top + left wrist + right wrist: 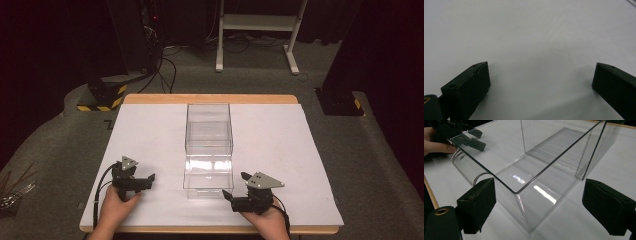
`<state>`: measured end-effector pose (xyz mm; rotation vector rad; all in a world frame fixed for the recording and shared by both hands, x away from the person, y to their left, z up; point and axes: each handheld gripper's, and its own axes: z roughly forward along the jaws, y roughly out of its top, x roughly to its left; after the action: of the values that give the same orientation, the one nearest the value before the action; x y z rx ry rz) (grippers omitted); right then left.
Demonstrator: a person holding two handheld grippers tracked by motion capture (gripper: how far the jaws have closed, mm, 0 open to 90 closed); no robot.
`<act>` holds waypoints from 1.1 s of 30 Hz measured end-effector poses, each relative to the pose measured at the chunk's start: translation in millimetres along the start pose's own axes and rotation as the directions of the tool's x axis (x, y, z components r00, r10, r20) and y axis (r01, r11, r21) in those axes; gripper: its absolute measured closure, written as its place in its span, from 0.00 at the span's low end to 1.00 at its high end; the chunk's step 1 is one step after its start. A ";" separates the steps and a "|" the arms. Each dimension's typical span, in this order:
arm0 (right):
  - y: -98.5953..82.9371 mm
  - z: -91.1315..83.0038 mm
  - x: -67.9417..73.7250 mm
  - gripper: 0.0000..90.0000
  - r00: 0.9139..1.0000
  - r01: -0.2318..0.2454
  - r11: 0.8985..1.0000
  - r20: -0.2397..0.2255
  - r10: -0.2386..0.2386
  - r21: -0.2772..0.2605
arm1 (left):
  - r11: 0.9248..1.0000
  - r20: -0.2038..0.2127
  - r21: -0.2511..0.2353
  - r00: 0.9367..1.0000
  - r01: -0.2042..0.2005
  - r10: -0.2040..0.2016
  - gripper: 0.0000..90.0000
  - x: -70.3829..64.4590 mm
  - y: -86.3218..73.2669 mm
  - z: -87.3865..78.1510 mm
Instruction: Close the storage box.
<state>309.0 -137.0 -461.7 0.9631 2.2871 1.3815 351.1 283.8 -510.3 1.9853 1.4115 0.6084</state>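
White sheet [280, 150] over wooden table [210, 98], grey carpet all round. Dark room behind; white frame legs [291, 47] and loose cables [167, 67] on floor at back, black-and-yellow base [102, 95] off table's far left corner.

Clear box [208, 150] at table centre, long axis running away from person. 2 parts: taller shell at far end, lower drawer pulled toward near edge. Nothing inside either; glare on drawer floor. Curved handle on drawer's near face, seen in right gripper view.

Left gripper [142, 182] near front edge, left of box, well apart from it; jaws spread wide over bare sheet.

Right gripper [236, 186] just beside drawer's near right corner; jaws spread, corner [524, 220] between them, not touching.
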 end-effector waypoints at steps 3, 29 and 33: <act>-0.2 0.6 -0.3 0.13 1.000 0.000 1.000 -0.002 0.000 -0.002 | 1.000 0.000 0.000 1.000 0.000 0.000 0.02 0.0 0.0 0.0; -0.8 10.3 1.9 0.11 1.000 -0.002 0.999 0.015 0.002 -0.044 | 1.000 0.003 0.001 1.000 0.006 -0.006 0.02 -0.2 0.0 0.1; -0.2 13.9 3.0 0.11 1.000 0.003 0.999 0.025 -0.002 -0.039 | 1.000 0.003 0.001 1.000 0.004 -0.004 0.02 0.0 0.0 0.1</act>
<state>314.5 -125.8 -468.4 0.9598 2.2337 1.4003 351.2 283.8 -510.3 1.9832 1.4138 0.6036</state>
